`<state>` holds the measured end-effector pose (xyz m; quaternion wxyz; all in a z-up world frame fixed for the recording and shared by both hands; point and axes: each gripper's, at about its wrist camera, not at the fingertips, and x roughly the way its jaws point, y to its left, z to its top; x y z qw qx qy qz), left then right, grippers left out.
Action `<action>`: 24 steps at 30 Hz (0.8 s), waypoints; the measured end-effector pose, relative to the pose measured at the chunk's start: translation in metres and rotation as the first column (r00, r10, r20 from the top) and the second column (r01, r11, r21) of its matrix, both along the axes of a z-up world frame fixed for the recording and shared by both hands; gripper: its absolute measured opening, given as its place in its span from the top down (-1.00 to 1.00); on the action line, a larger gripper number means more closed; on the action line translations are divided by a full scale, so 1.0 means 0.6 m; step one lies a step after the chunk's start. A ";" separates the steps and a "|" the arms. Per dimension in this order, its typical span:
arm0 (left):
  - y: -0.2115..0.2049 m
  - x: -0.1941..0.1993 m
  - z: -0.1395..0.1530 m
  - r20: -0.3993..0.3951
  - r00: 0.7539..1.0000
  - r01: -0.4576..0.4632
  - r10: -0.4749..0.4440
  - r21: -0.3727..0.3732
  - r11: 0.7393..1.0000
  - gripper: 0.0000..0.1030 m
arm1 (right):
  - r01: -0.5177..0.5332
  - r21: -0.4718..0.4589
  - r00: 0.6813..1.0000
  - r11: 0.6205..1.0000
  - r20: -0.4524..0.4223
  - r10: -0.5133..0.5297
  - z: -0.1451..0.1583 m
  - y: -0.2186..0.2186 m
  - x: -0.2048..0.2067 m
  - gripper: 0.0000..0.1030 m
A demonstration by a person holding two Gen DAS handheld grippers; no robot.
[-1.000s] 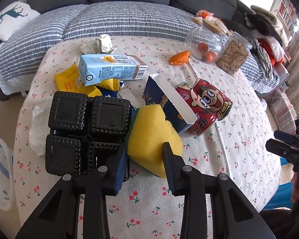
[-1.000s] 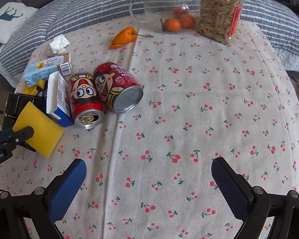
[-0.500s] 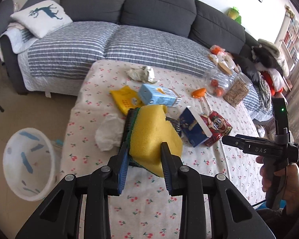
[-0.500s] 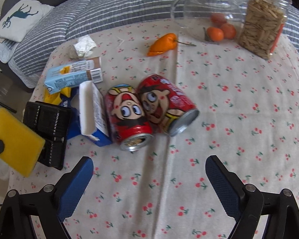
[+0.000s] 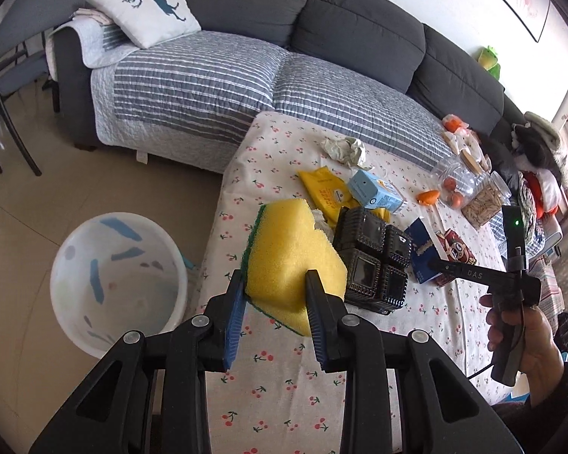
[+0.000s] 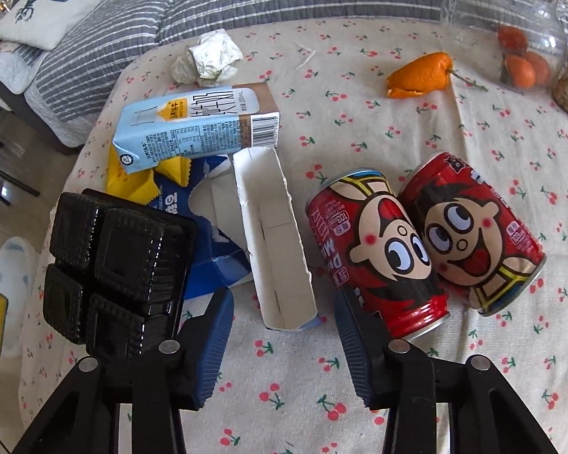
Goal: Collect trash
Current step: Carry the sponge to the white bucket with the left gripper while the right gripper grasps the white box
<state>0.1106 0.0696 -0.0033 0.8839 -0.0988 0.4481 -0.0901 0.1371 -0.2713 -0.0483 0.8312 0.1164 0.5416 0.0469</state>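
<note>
Left wrist view: the left gripper point(image 5: 274, 302) pinches a yellow sponge point(image 5: 289, 253) above the table's point(image 5: 284, 389) left edge, beside a white bin point(image 5: 117, 276) on open floor. The right gripper point(image 6: 284, 325) hangs spread over a torn blue box point(image 6: 272, 242), a black tray point(image 6: 113, 265) left of it, two red cans point(image 6: 424, 242) right. Farther: milk carton point(image 6: 197, 132), crumpled paper point(image 6: 208, 56), orange peel point(image 6: 420, 75), glass jar point(image 6: 511, 26).

I see porous yellow foam sponge point(image 5: 289, 253), glossy black plastic tray point(image 6: 113, 261), shiny red metal cans point(image 6: 378, 253), matt cherry-print cloth point(image 6: 473, 143).
</note>
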 end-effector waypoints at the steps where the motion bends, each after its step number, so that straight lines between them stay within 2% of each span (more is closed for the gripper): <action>1: 0.005 0.000 0.000 0.000 1.000 -0.005 0.005 -0.003 1.000 0.36 | 0.003 0.011 1.000 1.000 -0.003 -0.003 -0.003 -0.001 0.002 0.20; 3: 0.016 -0.002 0.002 0.000 1.000 -0.017 0.017 -0.011 1.000 0.36 | 0.009 0.018 1.000 1.000 -0.011 -0.009 -0.010 -0.001 0.004 0.36; 8: 0.072 -0.005 0.019 0.019 0.995 -0.098 0.100 -0.069 0.993 0.36 | 0.026 0.037 1.000 0.999 -0.011 -0.025 -0.012 -0.009 -0.001 0.54; 12: 0.128 0.000 0.016 0.019 0.982 -0.188 0.189 -0.040 0.981 0.36 | 0.021 0.067 0.998 0.998 0.057 -0.025 0.034 -0.010 -0.021 0.55; 17: 0.181 0.017 -0.022 -0.024 0.961 -0.274 0.275 0.023 0.961 0.35 | -0.035 0.087 0.989 0.996 0.145 0.022 0.091 0.009 -0.057 0.55; 24: 0.222 0.031 -0.081 -0.073 0.929 -0.354 0.362 0.095 0.930 0.28 | -0.113 0.085 0.981 0.990 0.168 0.098 0.104 0.064 -0.075 0.55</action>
